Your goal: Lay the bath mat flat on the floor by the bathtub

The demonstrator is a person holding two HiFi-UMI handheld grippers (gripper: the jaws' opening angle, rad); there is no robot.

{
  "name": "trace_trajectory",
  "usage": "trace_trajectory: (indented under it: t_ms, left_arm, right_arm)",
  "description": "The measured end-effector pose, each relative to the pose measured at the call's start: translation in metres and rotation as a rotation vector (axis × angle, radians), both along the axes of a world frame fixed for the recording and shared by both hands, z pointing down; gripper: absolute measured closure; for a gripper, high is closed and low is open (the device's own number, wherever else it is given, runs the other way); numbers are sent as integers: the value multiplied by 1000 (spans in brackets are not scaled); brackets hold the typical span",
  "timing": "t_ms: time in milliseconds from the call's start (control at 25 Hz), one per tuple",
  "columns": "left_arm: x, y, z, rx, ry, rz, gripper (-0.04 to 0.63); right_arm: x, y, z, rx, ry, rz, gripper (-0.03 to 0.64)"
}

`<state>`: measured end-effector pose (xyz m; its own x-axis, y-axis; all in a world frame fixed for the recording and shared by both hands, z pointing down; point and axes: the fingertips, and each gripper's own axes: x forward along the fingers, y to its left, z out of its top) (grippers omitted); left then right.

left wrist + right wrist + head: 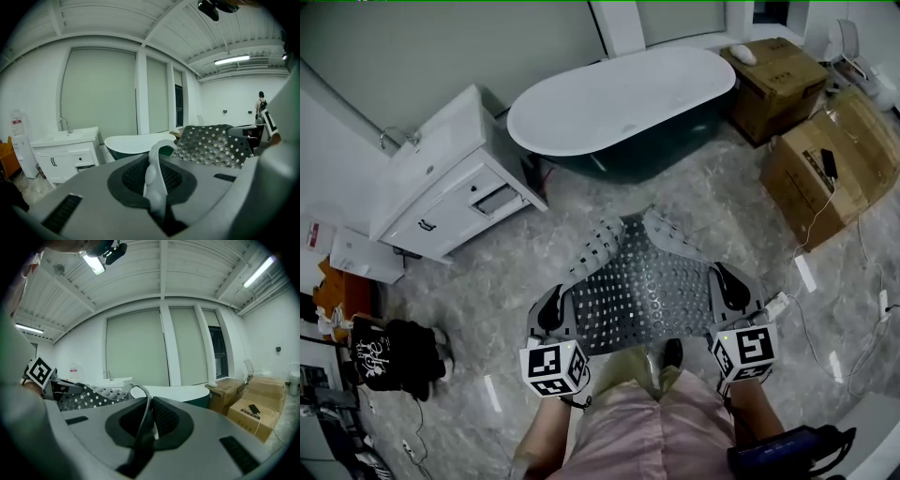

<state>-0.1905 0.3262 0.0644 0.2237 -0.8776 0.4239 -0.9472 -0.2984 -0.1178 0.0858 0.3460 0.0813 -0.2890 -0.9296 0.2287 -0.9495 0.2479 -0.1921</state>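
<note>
A grey perforated bath mat (642, 281) hangs spread between my two grippers, above the marble floor in front of the white bathtub (623, 98). My left gripper (551, 314) is shut on the mat's left near edge; in the left gripper view the mat's edge (154, 173) stands pinched between the jaws, and the rest of the mat (213, 145) shows to the right. My right gripper (729, 286) is shut on the right near edge; a thin mat edge (143, 420) runs between its jaws. The far corners curl upward and inward.
A white vanity cabinet (450, 178) stands left of the tub. Cardboard boxes (825, 164) sit at the right, with a cable running over the floor. A black bag (394, 352) lies at the left. My shoe (672, 353) is under the mat's near edge.
</note>
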Motion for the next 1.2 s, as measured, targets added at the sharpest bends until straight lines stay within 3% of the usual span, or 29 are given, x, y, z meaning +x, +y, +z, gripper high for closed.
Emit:
trace_trajectory:
  t_ms: [600,1200]
  left_arm:
    - [-39,-109,39,-54,33,4,555]
    - [-77,-220,12,39,80,18,555]
  right_arm:
    - [-28,-108,31,-97,11,5,588]
    - [-61,-210,-7,-7,48,39,589]
